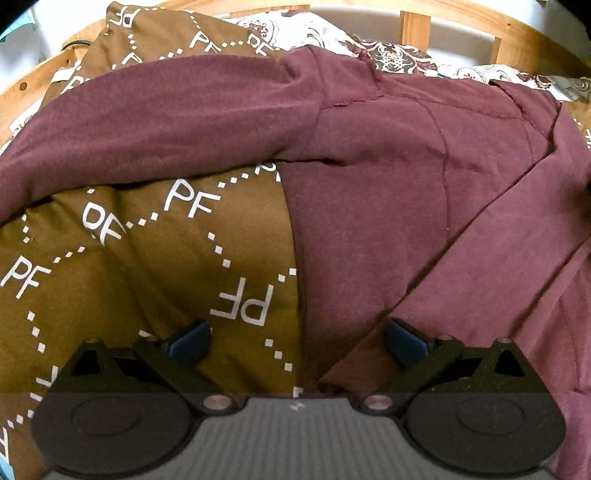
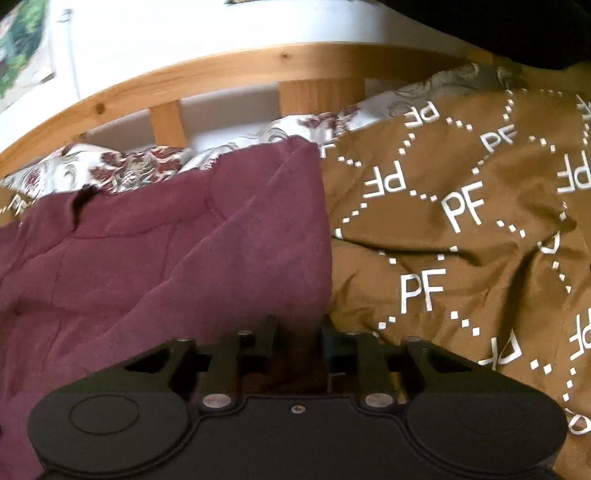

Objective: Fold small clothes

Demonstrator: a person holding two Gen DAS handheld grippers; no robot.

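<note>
We are in a bedroom, on top of a bed. Under us spreads a brown duvet [image 1: 155,266] printed with white "PF" letters and dotted diamonds, rumpled and soft. Beyond it we see a floral pillow [image 2: 122,168] in cream and dark red lying against a slatted pine headboard [image 2: 236,74], and behind the slats a plain white wall [image 2: 155,33]. A maroon garment [image 1: 369,206] lies spread on the bedding.

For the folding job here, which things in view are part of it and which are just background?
Part of the job:
- maroon garment
- right gripper, shut on the garment's edge
- left gripper, open over the garment's lower edge

Just there:
- brown PF-print duvet
- floral sheet
- wooden bed frame
</note>
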